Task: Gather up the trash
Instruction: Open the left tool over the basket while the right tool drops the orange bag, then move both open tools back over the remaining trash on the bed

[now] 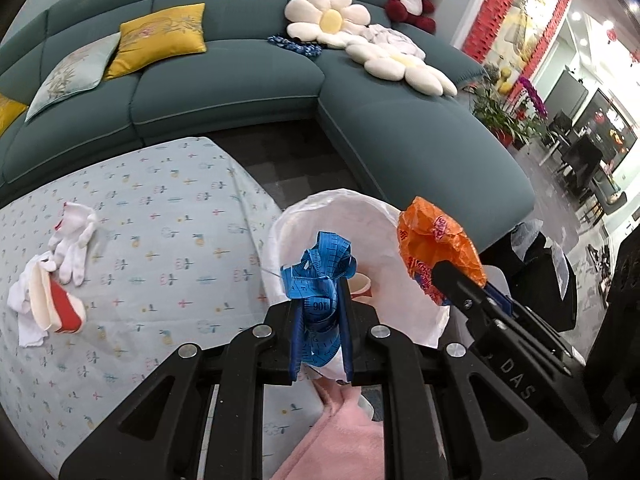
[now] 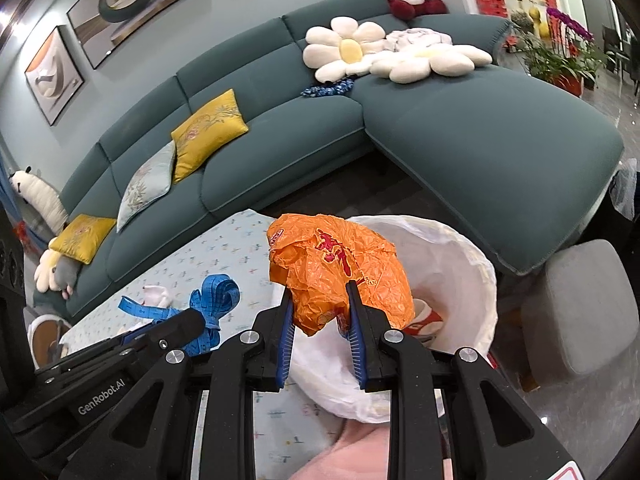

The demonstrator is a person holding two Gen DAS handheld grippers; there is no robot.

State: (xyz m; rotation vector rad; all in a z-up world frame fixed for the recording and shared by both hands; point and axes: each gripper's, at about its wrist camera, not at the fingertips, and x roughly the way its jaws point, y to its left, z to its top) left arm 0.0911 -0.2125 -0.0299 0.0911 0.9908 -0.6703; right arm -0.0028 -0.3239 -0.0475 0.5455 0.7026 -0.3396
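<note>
Worktop [image 1: 160, 208] under pale patterned cloth, teal sectional sofa [image 1: 240, 92] behind it, white-lined trash bin [image 2: 460, 264] at the worktop's edge. Left tool [image 1: 322, 280] clamped on bunched blue tape measure [image 1: 320, 264], held over the bin's near rim. Right tool [image 2: 320, 292] clamped on crumpled orange plastic bag [image 2: 340, 268], held above the bin mouth. Crushed red-and-white paper cup [image 1: 60, 308] and white gloves [image 1: 76, 240] lie on the cloth, well apart from both tools.

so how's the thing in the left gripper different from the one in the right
The left gripper holds a bunched blue tape measure, a narrow printed strip; the right gripper holds a crumpled orange plastic bag, a bulkier sheet wad. Both are clamped above the white bin liner.
</note>
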